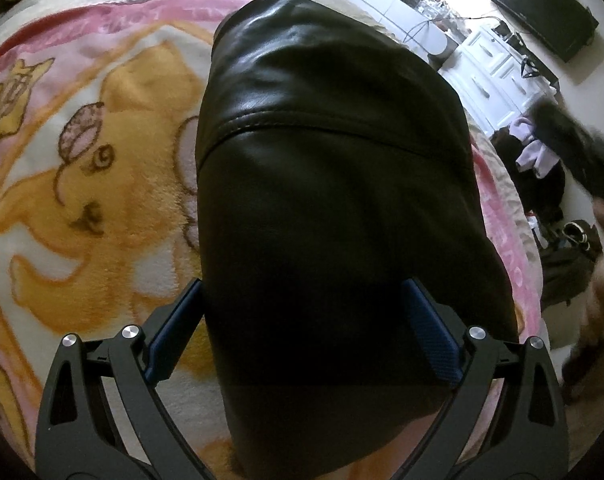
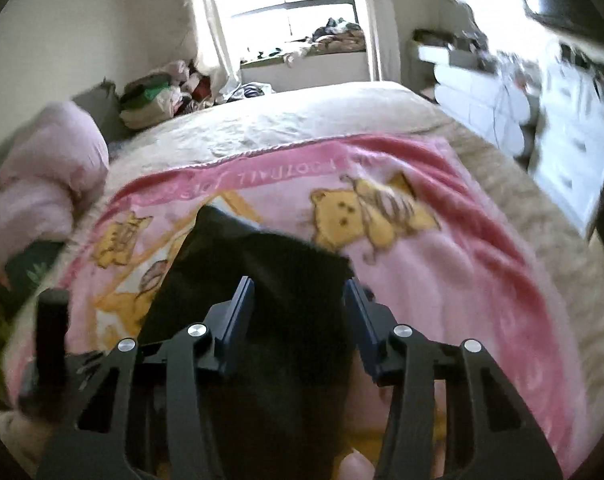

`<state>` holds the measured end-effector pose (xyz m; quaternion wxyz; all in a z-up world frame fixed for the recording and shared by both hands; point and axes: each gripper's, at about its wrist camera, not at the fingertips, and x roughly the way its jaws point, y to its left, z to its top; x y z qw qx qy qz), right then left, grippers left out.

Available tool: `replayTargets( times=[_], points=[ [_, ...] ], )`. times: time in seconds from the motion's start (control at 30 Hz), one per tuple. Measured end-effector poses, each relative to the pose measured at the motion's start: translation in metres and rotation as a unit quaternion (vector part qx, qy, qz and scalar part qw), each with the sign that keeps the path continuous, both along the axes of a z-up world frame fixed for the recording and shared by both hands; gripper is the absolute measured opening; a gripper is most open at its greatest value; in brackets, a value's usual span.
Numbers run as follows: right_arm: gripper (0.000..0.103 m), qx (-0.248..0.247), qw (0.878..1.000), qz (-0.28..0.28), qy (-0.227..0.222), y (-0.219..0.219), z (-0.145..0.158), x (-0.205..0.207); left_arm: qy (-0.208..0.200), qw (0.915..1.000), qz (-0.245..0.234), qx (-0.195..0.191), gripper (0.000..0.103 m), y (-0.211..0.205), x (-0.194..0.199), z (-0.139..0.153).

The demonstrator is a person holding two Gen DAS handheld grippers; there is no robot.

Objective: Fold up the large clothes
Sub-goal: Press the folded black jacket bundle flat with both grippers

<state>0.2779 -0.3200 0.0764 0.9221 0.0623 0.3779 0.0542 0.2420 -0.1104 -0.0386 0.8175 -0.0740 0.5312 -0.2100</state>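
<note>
Already the black leather garment [image 1: 334,184] reads as a narrow, compact slab, lying lengthways on the pink fleece blanket with yellow cartoon bears [image 1: 101,168], a stitched seam running across its middle. I judge the folding well advanced: its sides look tucked in and its far end is squared off, but a last fold bringing near end to far end may remain, and its near end is hidden in shadow between the fingers.

The left gripper [image 1: 302,332] straddles the garment's near part with its blue pads wide apart at either edge; whether they press on the leather or merely flank it I cannot tell. The right gripper [image 2: 299,316] stands half-closed with the dark leather between its blue pads; that view is blurred, so I cannot tell whether the pads actually pinch the leather.

Around the work: the blanket lies over a beige quilted bedspread [image 2: 285,120], a pale pink puffy bundle [image 2: 41,168] sits at the left edge of the bed, and a heap of clothes [image 2: 157,96] lies in the far left corner by the window. A white chest of drawers [image 1: 498,76] stands on the right. Nothing lies on the blanket beside the garment, so the folding area is unobstructed.
</note>
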Motion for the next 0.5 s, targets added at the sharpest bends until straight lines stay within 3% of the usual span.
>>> replayTargets(
  times=[0.17,0.3,0.4,0.5],
  points=[
    [0.037,-0.038,0.998,0.008,0.050,0.023,-0.032,0.057,-0.005,0.9999,-0.007,0.006,0.091,-0.001,0.000,0.001],
    [0.039,-0.083,0.981,0.001,0.176,0.026,-0.083,0.088,-0.015,0.9996,-0.017,0.019,0.093,-0.005,-0.001,0.003],
    [0.039,-0.066,0.972,0.008,0.224,0.018,-0.118,0.097,-0.020,0.9992,-0.024,0.026,0.093,-0.011,0.000,0.002],
    [0.039,-0.030,0.971,0.004,0.238,0.007,-0.136,0.104,-0.017,0.9992,-0.025,0.025,0.093,-0.013,0.004,-0.002]
  ],
)
